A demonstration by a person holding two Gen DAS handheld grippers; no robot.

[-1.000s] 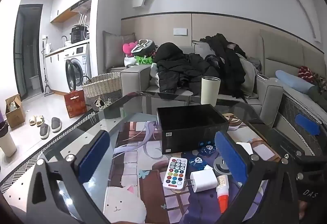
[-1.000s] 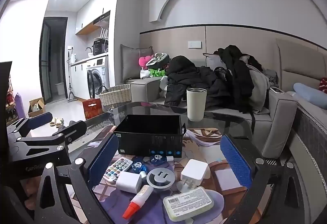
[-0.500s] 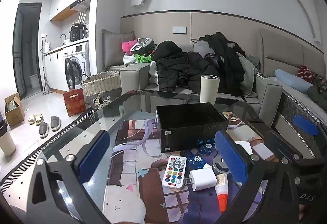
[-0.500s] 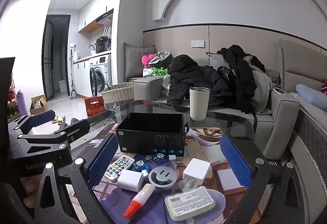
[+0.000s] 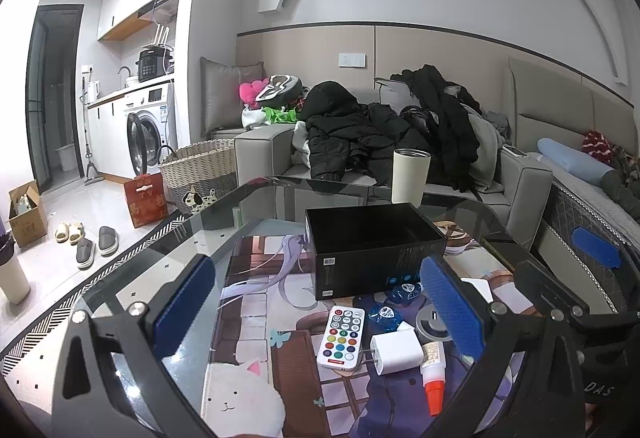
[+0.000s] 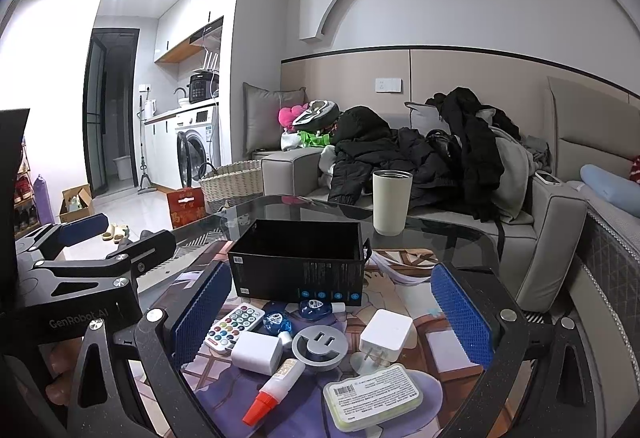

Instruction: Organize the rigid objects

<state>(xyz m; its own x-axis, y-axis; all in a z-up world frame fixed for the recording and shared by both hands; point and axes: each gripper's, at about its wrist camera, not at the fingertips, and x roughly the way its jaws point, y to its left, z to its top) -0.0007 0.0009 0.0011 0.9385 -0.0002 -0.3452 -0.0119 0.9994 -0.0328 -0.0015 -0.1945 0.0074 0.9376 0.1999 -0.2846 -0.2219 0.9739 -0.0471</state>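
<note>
An open black box stands on the glass table. In front of it lie a white remote with coloured buttons, a white charger, a glue bottle with a red tip, a grey round socket, a second white plug, blue packets and a flat white labelled case. My left gripper is open and empty above the table, left of the items. My right gripper is open and empty, hovering over them.
A cream tumbler stands behind the box near the table's far edge. A sofa piled with dark clothes lies beyond. A wicker basket and slippers are on the floor at left.
Both grippers have drifted slightly; the views shifted a little upward and the items sit marginally lower in frame. Nothing was taken hold of or moved.
</note>
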